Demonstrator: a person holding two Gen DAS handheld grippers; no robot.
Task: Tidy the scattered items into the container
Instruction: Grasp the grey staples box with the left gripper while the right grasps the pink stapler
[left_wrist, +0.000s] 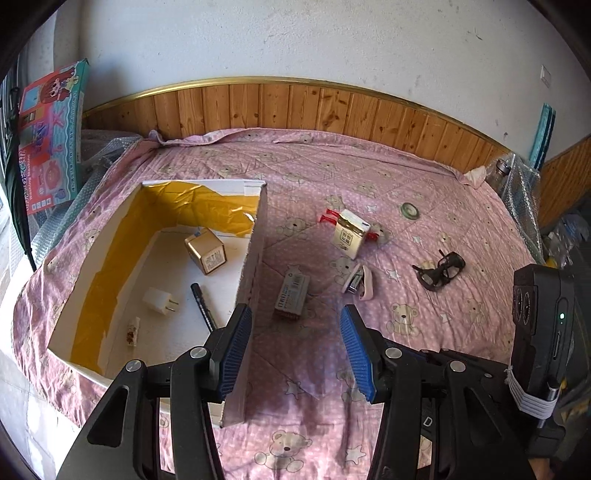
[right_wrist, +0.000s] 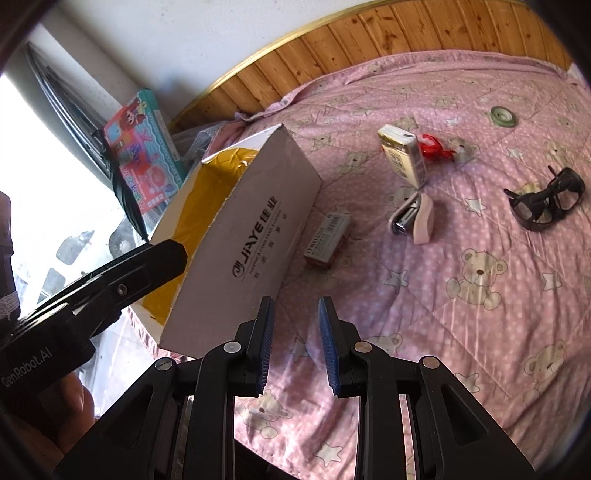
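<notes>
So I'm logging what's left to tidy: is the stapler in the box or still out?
Out. The stapler lies on the pink bedspread, right of the box.

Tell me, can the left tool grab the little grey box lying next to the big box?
Probably yes. The left tool is open and empty, and the grey box lies just ahead of it on the pink quilt. Only the big box's wall stands close beside it.

Your left gripper (left_wrist: 295, 350) and right gripper (right_wrist: 296, 345): black frames, silver screws, ribbed blue pads (left_wrist: 354, 354); "GenRobot.AI" lettering.
</notes>
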